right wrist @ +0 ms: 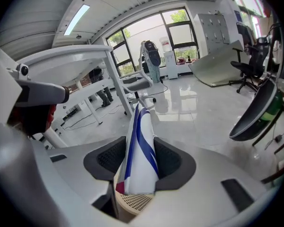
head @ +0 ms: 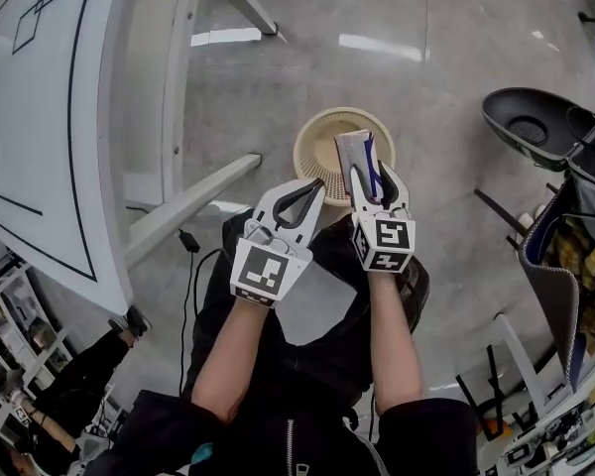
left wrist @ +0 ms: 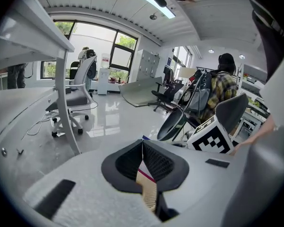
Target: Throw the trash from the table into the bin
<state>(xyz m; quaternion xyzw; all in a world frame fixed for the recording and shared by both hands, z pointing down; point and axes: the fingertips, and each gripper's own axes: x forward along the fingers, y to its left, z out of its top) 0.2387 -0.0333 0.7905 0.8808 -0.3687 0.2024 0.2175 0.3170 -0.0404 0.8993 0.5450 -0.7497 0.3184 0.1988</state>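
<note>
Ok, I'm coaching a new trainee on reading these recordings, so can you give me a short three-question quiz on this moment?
1. What does the right hand-held gripper hold?
A) a white and blue wrapper
B) a bottle
C) nothing
2. True or false: the left hand-held gripper has its jaws together with nothing between them.
3. Fill in: the beige bin stands on the ___.

Key: 1 A; 2 true; 3 floor.
</note>
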